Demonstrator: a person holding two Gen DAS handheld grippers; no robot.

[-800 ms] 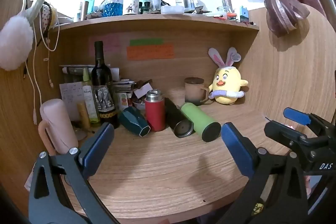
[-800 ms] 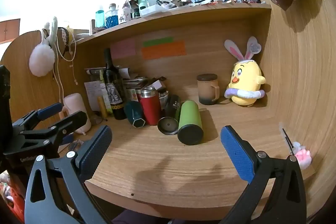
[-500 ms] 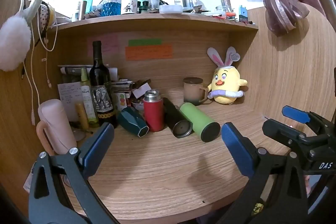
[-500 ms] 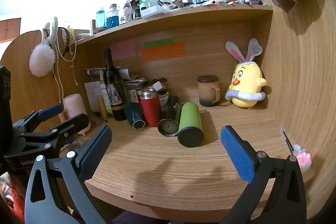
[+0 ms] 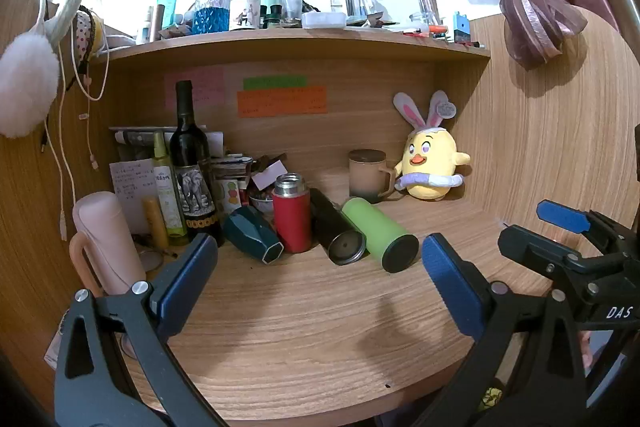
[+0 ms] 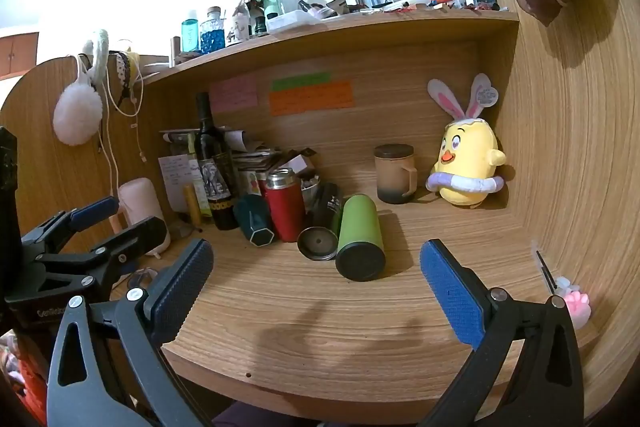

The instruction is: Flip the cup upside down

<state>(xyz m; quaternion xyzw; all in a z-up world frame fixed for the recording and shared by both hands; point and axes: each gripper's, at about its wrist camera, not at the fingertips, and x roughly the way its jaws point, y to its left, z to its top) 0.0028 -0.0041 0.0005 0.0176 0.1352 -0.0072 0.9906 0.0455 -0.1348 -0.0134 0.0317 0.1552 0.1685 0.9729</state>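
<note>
Grippers (image 5: 316, 281) agape; cup (image 5: 367, 179) upright (lidded)

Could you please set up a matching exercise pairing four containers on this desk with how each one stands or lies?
Things:
1. green tumbler
2. red flask
3. lidded mug
4. teal cup

States:
A. upright beside the chick plush
B. tipped over, hexagonal end facing the cameras
C. upright, steel neck on top
D. on its side, black end facing the cameras

Pairs: 1-D, 2-C, 3-A, 4-B
</note>
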